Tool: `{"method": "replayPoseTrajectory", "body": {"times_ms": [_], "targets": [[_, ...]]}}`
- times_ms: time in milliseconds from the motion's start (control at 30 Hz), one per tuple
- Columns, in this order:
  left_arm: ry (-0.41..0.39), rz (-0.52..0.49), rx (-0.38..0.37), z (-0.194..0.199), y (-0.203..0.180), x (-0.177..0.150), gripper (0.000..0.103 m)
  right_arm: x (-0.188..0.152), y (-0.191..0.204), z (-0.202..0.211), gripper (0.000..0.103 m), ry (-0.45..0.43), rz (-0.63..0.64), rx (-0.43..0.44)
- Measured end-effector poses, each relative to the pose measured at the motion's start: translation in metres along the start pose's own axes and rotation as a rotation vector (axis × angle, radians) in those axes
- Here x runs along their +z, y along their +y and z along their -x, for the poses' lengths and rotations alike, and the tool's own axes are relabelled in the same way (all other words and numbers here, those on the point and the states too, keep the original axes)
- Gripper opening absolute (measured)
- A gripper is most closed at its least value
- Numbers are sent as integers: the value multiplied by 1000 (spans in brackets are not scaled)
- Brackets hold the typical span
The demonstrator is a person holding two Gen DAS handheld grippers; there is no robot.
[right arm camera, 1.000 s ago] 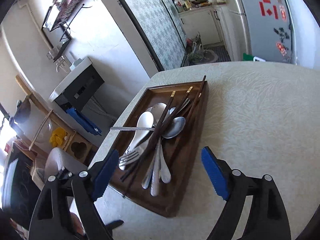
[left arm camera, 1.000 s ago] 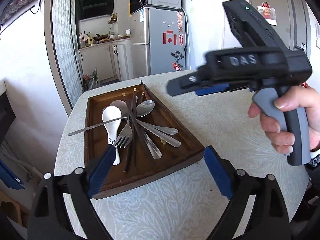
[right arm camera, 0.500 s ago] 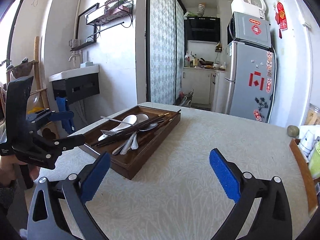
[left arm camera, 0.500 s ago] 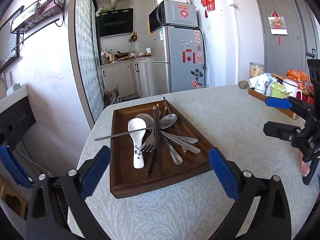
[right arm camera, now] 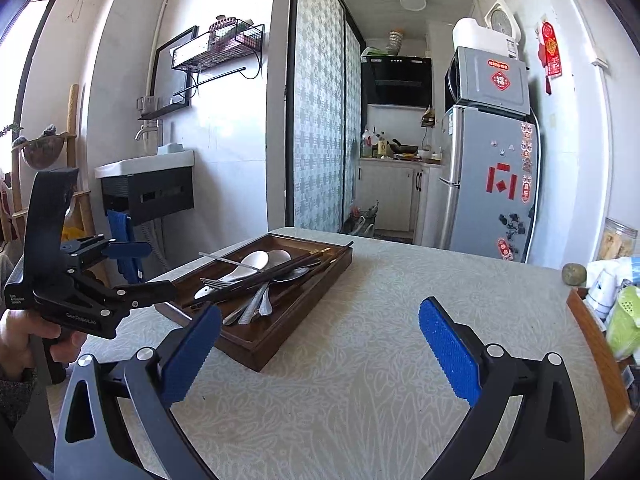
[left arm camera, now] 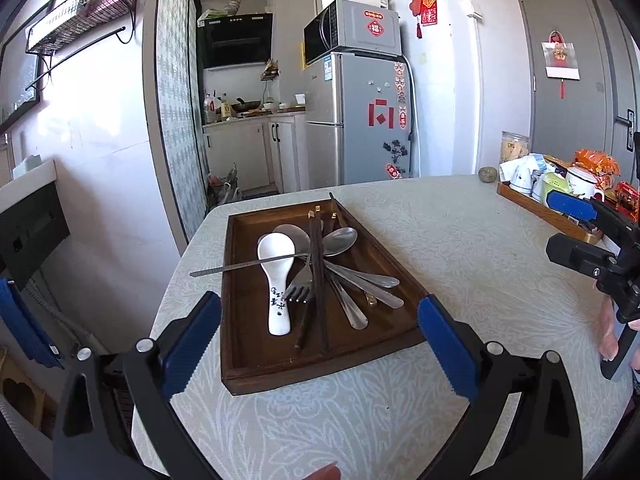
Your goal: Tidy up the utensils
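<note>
A dark wooden tray point(left arm camera: 248, 344) lies on the table point(left arm camera: 460, 248) near its left corner, its long axis running away from the left gripper point(left arm camera: 319, 334) toward the kitchen. The utensils lie heaped in it, mostly lengthwise. A white ceramic spoon point(left arm camera: 276, 276) has its bowl at the far end and its handle pointing back toward the left gripper. Just right of it a metal fork point(left arm camera: 301, 286) lies with its tines toward the near end. A pair of dark chopsticks point(left arm camera: 318, 268) runs along the tray's length over the fork, their gold-tipped ends at the far side. Several metal spoons point(left arm camera: 340, 240) have bowls toward the far end, and their handles fan out toward the tray's near right corner. One thin metal utensil point(left arm camera: 240, 267) lies crosswise over the ceramic spoon; its end sticks out past the tray's left wall.

The left gripper hovers at the tray's near end, its blue pads spread wide and holding nothing; in its own view the tray's near half sits between them. The right gripper point(right arm camera: 319, 354) is likewise spread wide and empty, above bare tablecloth, with the tray ahead and to its left; the near corner of the tray point(right arm camera: 256, 354) lies just beside its left pad. In the right wrist view the left gripper point(right arm camera: 136, 272) shows at the left edge, held in a hand point(right arm camera: 24, 336). A second wooden tray point(left arm camera: 548, 216) of cups and packets stands at the table's far right, well apart from the utensils.
</note>
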State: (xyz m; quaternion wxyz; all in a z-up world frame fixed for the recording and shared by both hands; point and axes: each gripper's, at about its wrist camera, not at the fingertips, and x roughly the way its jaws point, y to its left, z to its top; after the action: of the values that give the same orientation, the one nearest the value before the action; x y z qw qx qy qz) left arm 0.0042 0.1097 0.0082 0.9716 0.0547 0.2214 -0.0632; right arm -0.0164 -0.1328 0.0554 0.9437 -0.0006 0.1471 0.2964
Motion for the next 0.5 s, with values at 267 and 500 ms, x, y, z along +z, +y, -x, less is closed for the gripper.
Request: {"method": "replayPoseTrajectory", "body": {"times_ms": [267, 500], "targets": [[-23, -27, -12, 4, -5, 1, 100, 0, -1, -1, 100, 0, -7, -29], [-33, 35, -47, 6, 6, 1, 100, 0, -1, 0, 100, 1, -8, -32]]}}
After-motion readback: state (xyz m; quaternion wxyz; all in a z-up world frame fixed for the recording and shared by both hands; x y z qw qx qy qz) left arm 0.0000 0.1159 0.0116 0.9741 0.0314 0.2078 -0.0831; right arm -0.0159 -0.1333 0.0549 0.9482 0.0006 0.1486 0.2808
